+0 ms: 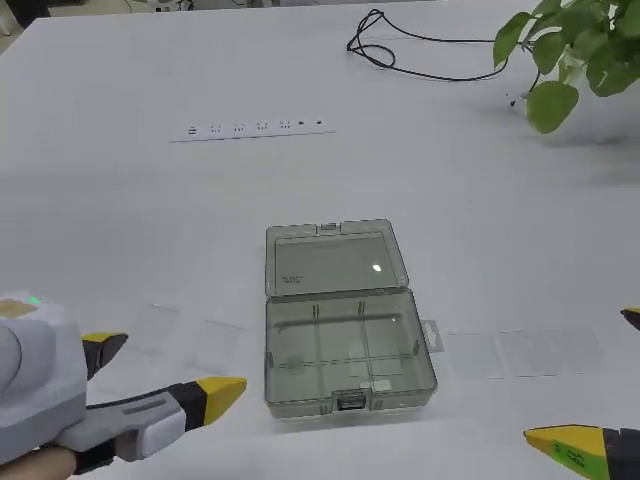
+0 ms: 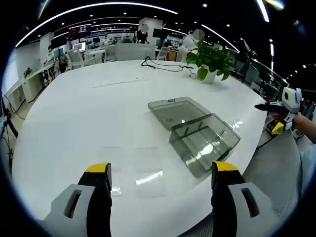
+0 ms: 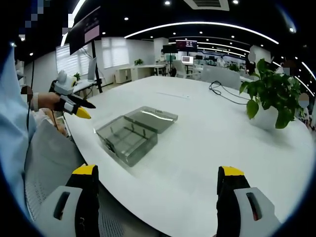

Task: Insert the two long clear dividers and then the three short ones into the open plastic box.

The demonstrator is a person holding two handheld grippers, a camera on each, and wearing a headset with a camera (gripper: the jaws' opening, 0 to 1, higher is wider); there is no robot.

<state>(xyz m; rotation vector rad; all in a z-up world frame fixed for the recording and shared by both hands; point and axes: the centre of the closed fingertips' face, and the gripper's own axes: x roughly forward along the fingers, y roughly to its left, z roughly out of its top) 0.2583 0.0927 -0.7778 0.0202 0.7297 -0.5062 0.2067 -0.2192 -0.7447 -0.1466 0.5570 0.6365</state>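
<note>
Left gripper sits low up front, jaws spread wide and empty, lined up on the clear dividers lying flat left of the box. More clear pieces lie to the right of it, near the right gripper, which is also spread and empty. The lid is flopped back, so dropping dividers in from above looks easy. The box sits near the front edge of the table, with the power strip and plant well behind it.

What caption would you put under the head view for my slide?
Open plastic box on the white table, clear dividers lying either side, left gripper and right gripper open nearby.
</note>
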